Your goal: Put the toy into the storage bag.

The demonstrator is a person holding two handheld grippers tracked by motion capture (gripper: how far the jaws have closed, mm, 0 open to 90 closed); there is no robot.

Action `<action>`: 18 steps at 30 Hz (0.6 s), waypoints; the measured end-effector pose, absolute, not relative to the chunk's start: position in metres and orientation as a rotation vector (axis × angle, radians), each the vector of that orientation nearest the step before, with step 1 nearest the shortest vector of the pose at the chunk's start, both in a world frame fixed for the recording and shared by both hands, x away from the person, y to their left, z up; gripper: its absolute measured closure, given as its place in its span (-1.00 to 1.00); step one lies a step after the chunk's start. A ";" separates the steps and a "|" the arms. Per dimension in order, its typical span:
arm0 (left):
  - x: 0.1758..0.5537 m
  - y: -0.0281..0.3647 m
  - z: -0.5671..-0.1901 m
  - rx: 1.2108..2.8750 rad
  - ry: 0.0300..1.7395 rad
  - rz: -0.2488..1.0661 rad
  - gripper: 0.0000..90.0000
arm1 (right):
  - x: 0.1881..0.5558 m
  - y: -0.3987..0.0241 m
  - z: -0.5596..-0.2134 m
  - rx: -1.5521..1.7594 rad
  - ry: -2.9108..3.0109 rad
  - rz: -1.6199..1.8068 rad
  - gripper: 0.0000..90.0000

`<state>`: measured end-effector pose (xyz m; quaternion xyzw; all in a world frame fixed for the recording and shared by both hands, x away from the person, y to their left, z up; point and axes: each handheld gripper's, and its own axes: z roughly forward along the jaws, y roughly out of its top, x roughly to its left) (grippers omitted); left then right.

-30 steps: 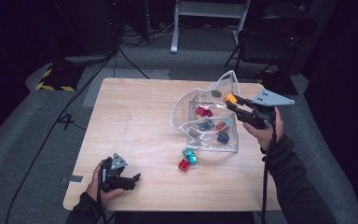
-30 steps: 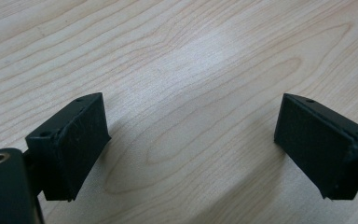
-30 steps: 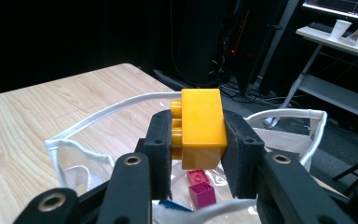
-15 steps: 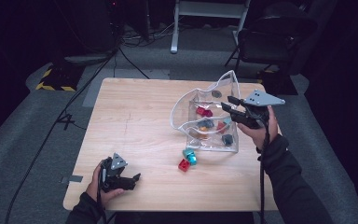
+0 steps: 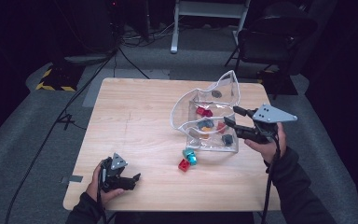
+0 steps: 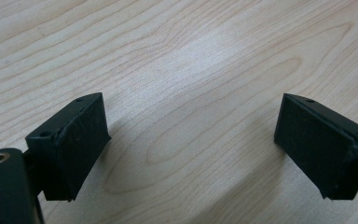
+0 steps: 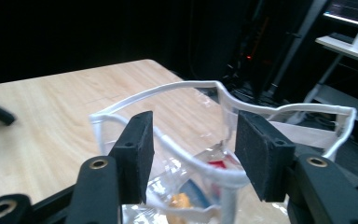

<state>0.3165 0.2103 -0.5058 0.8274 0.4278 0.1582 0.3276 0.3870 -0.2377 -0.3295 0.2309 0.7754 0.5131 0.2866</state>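
A clear plastic bag (image 5: 214,140) with a white rim (image 7: 186,87) stands open right of the table's middle. It holds several small pieces: red (image 5: 203,111), grey (image 5: 206,124), orange (image 7: 180,200) and dark ones. A teal piece (image 5: 189,156) and a red piece (image 5: 183,164) lie on the wood just in front of it. My right gripper (image 5: 231,115) is at the bag's right side. Its jaws have just been opening and stand apart either side of the rim (image 7: 193,154) without pressing it. My left gripper (image 5: 135,181) rests at the near left, open over bare wood (image 6: 191,140).
The wooden table (image 5: 135,121) has free room across its left and far parts. A dark chair (image 5: 270,37) and a white stand (image 5: 205,9) are beyond the far edge, with cables on the floor at the left.
The right gripper has slid toward the near side along the bag and its jaws have opened. The small orange piece seen at its tip a second ago is gone from there. The left gripper has stayed put.
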 end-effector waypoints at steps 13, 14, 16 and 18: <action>0.317 0.210 -0.506 2.166 1.120 0.414 -0.78 | 0.359 -0.239 -0.355 0.572 2.119 1.393 -0.17; 0.317 0.210 -0.506 2.166 1.119 0.415 -0.78 | 0.357 -0.238 -0.358 0.571 2.123 1.388 -0.20; 0.317 0.210 -0.506 2.166 1.120 0.414 -0.78 | 0.354 -0.236 -0.364 0.567 2.137 1.399 -0.21; 0.317 0.210 -0.506 2.166 1.121 0.414 -0.78 | 0.352 -0.234 -0.371 0.562 2.162 1.408 -0.23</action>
